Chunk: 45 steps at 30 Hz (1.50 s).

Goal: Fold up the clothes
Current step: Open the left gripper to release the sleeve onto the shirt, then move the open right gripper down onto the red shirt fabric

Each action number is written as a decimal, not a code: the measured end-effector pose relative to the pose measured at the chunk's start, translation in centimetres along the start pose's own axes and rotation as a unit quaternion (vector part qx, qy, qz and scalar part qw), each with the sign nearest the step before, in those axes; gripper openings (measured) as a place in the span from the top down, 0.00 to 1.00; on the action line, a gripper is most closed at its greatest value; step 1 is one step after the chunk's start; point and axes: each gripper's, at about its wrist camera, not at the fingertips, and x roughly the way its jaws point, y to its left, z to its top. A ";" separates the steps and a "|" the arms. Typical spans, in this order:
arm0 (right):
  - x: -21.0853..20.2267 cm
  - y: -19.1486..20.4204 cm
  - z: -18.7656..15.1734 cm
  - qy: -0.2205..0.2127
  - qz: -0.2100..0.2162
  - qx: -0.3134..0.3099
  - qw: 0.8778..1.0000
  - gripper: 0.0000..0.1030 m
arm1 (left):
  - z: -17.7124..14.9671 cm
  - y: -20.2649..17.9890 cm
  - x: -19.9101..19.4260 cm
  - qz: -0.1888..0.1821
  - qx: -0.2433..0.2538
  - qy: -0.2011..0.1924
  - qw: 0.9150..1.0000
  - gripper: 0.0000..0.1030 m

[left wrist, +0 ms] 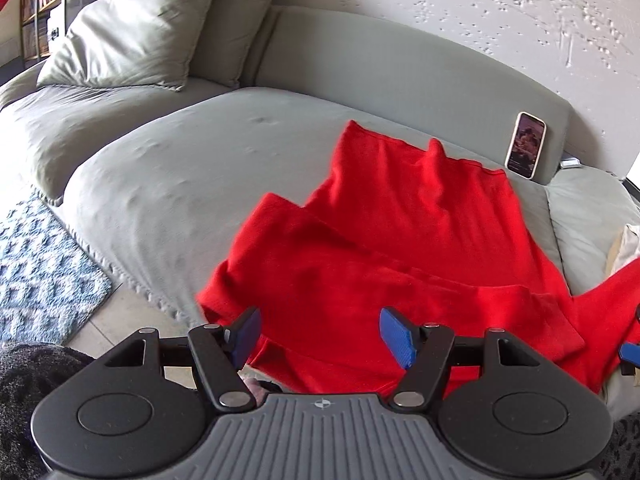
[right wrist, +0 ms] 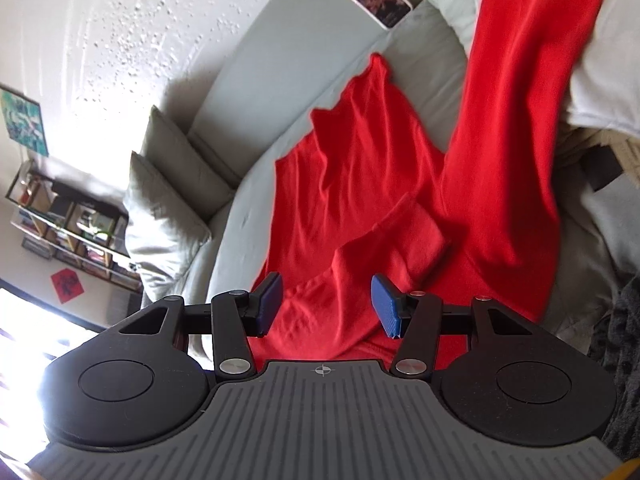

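1. Red garment [left wrist: 400, 240] is seen spread, partly doubled over, on a grey sofa [left wrist: 168, 168].
2. Left tool [left wrist: 320, 336] and right tool [right wrist: 326, 304] are held wide apart, nothing gripped.
3. Edges are best matched before any fold is pressed.

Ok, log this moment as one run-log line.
task: fold clothes | left gripper: open, empty | right gripper: open, empty | red garment: spread rumpled on grey sofa, unfolded

Home living room: grey sofa [left wrist: 192, 168] with loose cushions [left wrist: 132, 28], patterned blue rug [left wrist: 36, 272], stocked bookshelf [right wrist: 68, 224], painting [right wrist: 24, 124] on textured wall.
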 end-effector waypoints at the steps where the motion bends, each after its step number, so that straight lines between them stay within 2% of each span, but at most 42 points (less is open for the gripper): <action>1: 0.2 0.0 0.0 0.006 -0.001 0.000 1.000 0.45 | -0.1 0.2 -0.1 0.001 -0.003 -0.001 1.000 0.37; 4: 0.3 0.1 0.2 0.010 -0.004 -0.003 1.000 0.45 | -0.2 0.6 -0.2 0.004 -0.011 -0.003 1.000 0.37; 9: -0.4 -0.5 0.0 -0.011 -0.008 0.011 1.000 0.45 | 0.0 0.9 0.3 0.011 -0.003 -0.003 1.000 0.37; 15: 0.5 -1.5 0.2 -0.020 -0.037 0.016 0.999 0.46 | 0.5 2.4 1.0 0.023 -0.014 0.003 1.000 0.37; 20: 1.5 -2.2 0.4 -0.028 -0.064 0.017 0.997 0.54 | 0.1 4.0 1.3 0.027 -0.039 0.010 0.999 0.36; 24: 2.2 -2.8 0.6 -0.033 -0.086 0.018 0.996 0.55 | -0.2 4.2 1.3 0.022 -0.040 0.014 0.999 0.36; 32: 5.7 -3.8 0.3 -0.001 -0.103 0.069 0.992 0.52 | -0.3 4.5 1.1 0.023 -0.040 0.014 0.999 0.36; 38: 6.2 -4.8 0.0 -0.006 -0.085 0.106 0.991 0.53 | -0.4 4.1 1.2 0.019 -0.036 0.017 0.999 0.36; 45: 7.0 -5.1 0.2 -0.014 -0.079 0.117 0.990 0.55 | -0.5 3.6 1.4 0.017 -0.027 0.022 0.999 0.35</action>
